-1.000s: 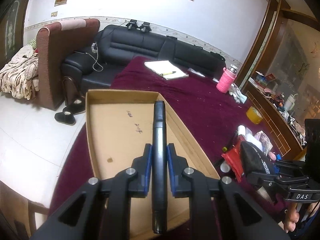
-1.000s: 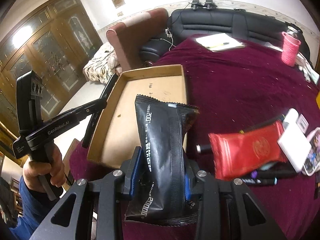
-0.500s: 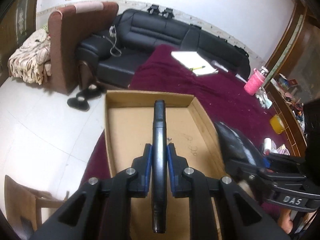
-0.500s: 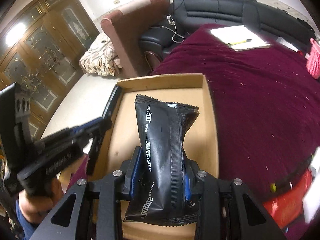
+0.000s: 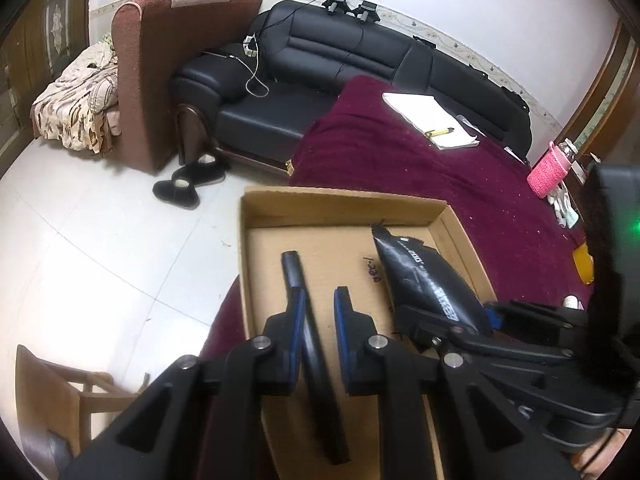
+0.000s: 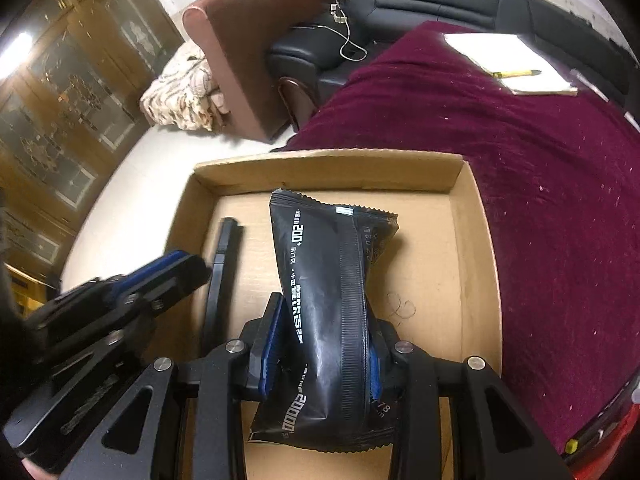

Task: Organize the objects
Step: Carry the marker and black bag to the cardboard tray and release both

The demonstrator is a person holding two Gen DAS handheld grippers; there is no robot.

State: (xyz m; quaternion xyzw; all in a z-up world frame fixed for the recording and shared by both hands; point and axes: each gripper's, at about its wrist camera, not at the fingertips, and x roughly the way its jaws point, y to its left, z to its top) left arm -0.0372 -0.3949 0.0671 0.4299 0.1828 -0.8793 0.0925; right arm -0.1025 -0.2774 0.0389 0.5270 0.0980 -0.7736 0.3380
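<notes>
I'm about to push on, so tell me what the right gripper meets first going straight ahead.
Probably the floor of the cardboard box. The right gripper, shut on the black packet, points down into it, so the packet's far end would touch first. Depth is unclear.

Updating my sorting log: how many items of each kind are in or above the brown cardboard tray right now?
Slim black marker pen: 1
Black foil snack packet: 1
Total: 2
</notes>
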